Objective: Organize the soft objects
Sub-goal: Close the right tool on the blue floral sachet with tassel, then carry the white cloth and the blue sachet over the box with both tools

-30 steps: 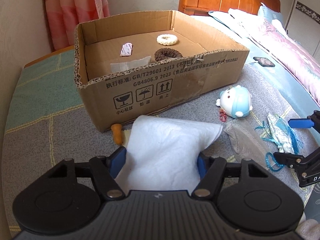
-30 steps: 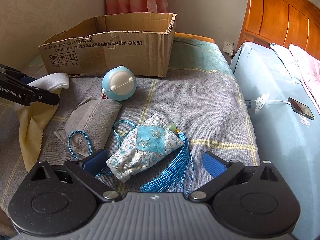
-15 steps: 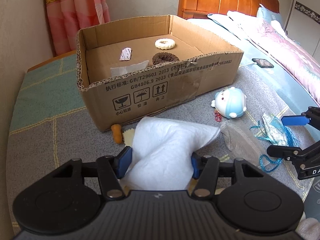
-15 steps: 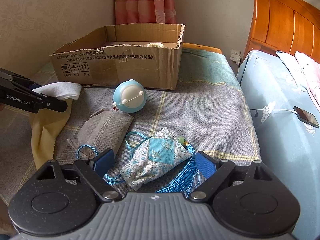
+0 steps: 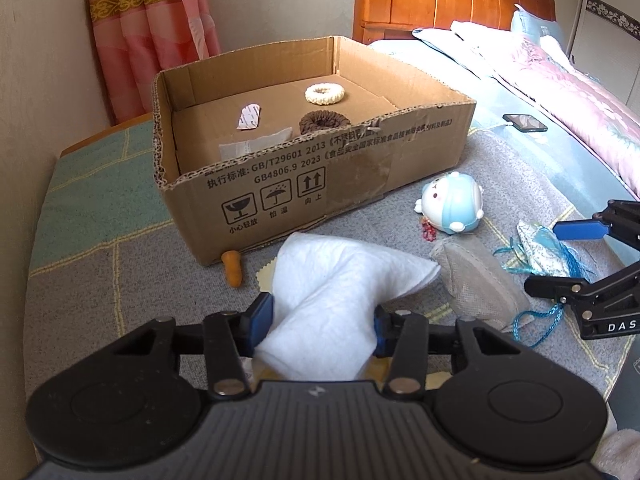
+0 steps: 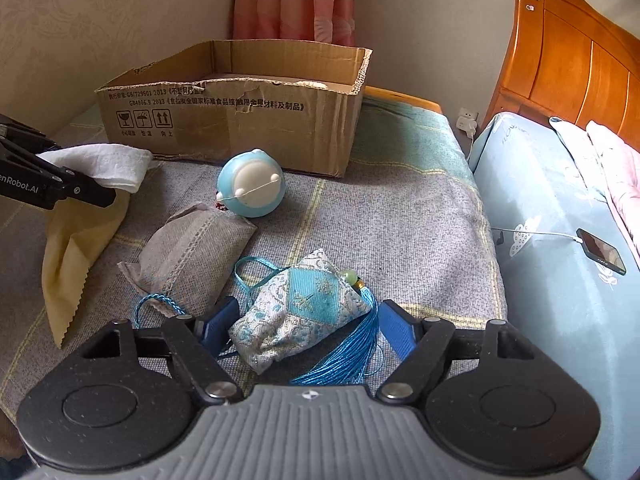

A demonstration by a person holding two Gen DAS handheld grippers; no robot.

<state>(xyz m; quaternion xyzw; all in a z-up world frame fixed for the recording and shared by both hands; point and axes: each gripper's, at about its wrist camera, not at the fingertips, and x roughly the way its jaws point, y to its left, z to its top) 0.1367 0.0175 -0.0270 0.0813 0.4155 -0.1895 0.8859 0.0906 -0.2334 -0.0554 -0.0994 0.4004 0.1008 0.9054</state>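
My left gripper is shut on a white cloth and holds it lifted above the blanket, in front of the open cardboard box. A yellow cloth hangs with it. My right gripper has its fingers on both sides of a blue patterned sachet with a tassel; the pads press its sides. A grey pouch and a blue round plush toy lie beside it. The box holds a white scrunchie and a brown scrunchie.
A small orange piece lies at the box's front corner. A phone on a cable lies on the light blue bed to the right. A wooden headboard and a pink curtain stand behind.
My left gripper has closed tighter on the white cloth and lifted it back from the box. My right gripper's fingers have closed in onto the blue sachet.
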